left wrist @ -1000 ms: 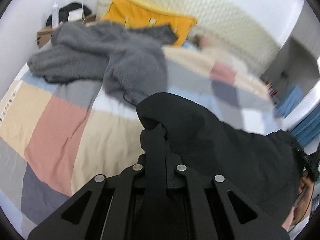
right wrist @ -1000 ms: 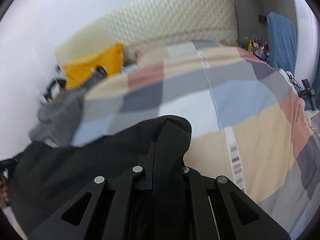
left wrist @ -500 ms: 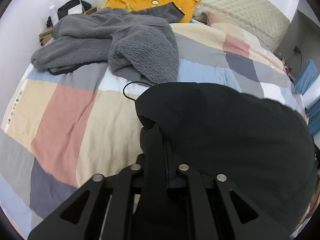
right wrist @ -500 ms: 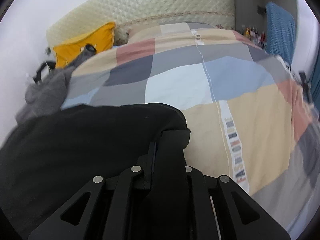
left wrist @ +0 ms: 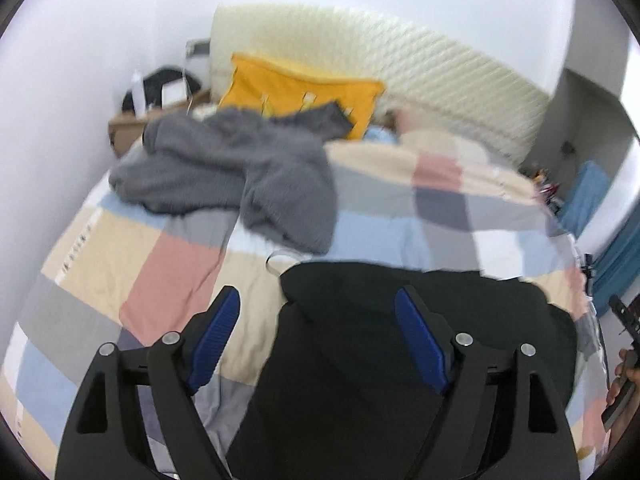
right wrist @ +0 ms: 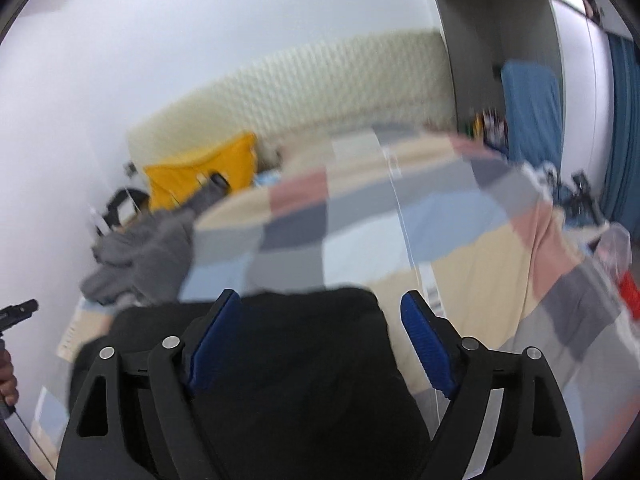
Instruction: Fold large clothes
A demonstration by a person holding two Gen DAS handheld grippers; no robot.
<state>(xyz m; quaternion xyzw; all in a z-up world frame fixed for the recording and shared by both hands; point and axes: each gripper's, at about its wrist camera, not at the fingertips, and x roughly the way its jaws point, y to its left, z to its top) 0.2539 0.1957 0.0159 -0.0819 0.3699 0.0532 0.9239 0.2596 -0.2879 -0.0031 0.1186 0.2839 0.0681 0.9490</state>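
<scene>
A black garment [left wrist: 360, 360] lies folded on the patchwork quilt [left wrist: 176, 264], its far edge straight across the bed. My left gripper [left wrist: 318, 296] hovers above the garment's left corner, jaws opening wide, blue pads [left wrist: 218, 332] clear of the cloth. In the right wrist view the same black garment [right wrist: 288, 360] lies under my right gripper [right wrist: 320, 296], whose jaws are also opening, with the pads [right wrist: 428, 344] touching nothing. Neither gripper holds anything. The picture is blurred by motion.
A grey fleece garment [left wrist: 248, 172] is heaped at the far left of the bed, by a yellow pillow [left wrist: 296, 88] and the quilted headboard [left wrist: 420, 68]. A blue cloth [right wrist: 528, 108] hangs at the far right. A hand [left wrist: 624, 376] shows at the right edge.
Both grippers were shut on corners of the black garment; now both have let go and stand wide, and both have risen and pulled back. The garment rests on the quilt.
</scene>
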